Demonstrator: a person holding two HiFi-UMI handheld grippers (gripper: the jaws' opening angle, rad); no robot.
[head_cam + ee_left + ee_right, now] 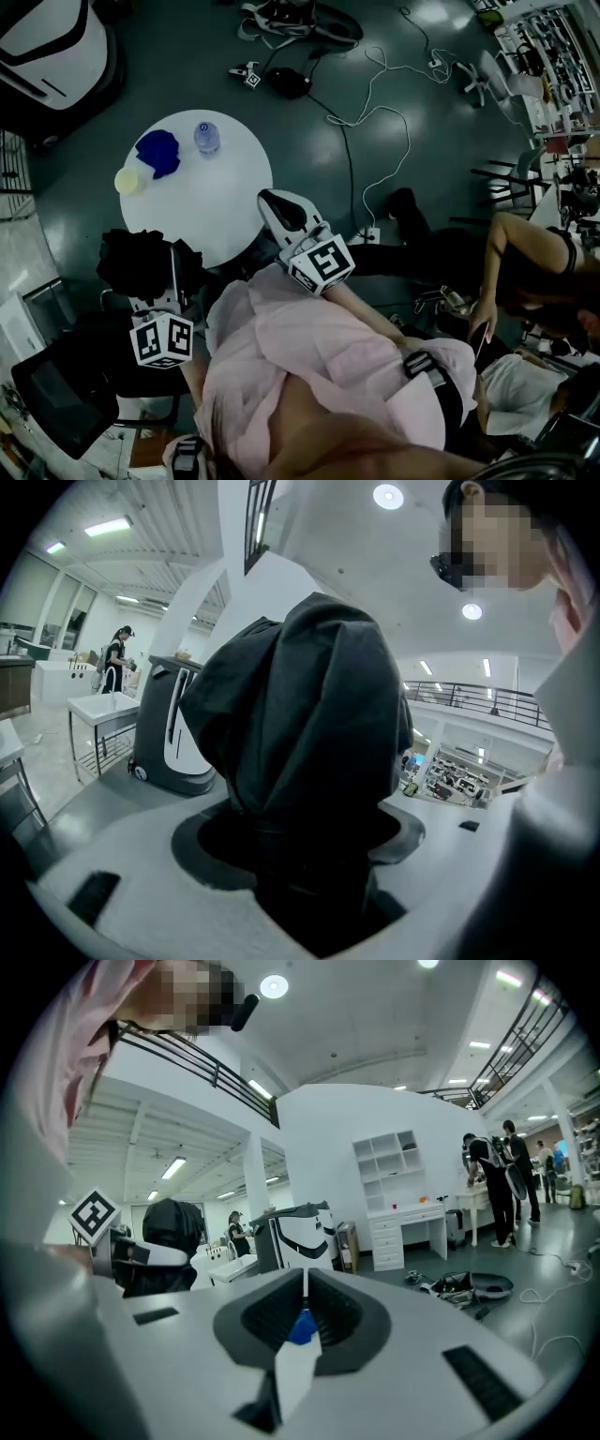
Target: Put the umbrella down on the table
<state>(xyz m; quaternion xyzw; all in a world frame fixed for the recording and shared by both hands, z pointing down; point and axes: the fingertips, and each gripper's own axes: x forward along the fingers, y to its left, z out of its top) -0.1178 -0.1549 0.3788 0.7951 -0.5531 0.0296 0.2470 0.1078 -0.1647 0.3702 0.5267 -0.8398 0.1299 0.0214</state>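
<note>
A folded black umbrella (pixel 141 262) stands bundled between the jaws of my left gripper (pixel 155 281), just off the near left rim of the round white table (pixel 220 202). In the left gripper view the umbrella (pixel 300 705) fills the middle, and the left gripper (pixel 309 855) is shut on its lower part. My right gripper (pixel 279 206) reaches over the table's near edge with nothing in it. In the right gripper view its jaws (pixel 305 1307) are shut to a thin slit. To the left there, the left gripper (pixel 141 1258) shows with the umbrella (pixel 173 1221).
On the table's far side lie a blue cloth (pixel 157 152), a clear bottle (pixel 207 138) and a small yellow object (pixel 128 180). A black chair (pixel 66 394) stands at lower left, a white machine (pixel 47 47) at upper left. Cables (pixel 375 112) run over the floor; a person (pixel 525 253) sits at right.
</note>
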